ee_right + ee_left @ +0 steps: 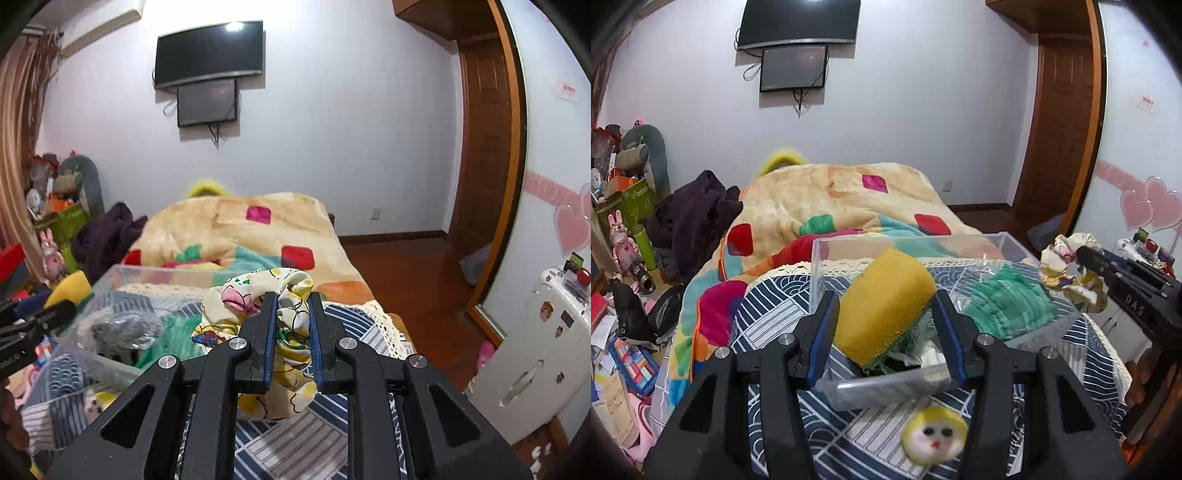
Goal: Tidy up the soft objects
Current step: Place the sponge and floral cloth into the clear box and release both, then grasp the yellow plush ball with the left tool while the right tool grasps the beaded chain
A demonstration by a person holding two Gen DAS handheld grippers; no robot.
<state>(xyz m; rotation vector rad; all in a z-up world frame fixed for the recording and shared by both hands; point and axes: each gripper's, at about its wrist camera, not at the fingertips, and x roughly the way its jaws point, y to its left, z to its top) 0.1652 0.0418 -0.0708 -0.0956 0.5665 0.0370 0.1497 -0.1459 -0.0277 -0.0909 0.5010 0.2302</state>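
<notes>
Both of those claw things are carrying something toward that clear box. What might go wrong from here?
1. The left gripper pinches only the lower part of the yellow sponge, which tilts; it might slip and miss the clear box.
2. The printed cloth droops below the right gripper and may snag the box rim.
3. The small plush face lies just outside the box, where a low gripper may knock it.
</notes>
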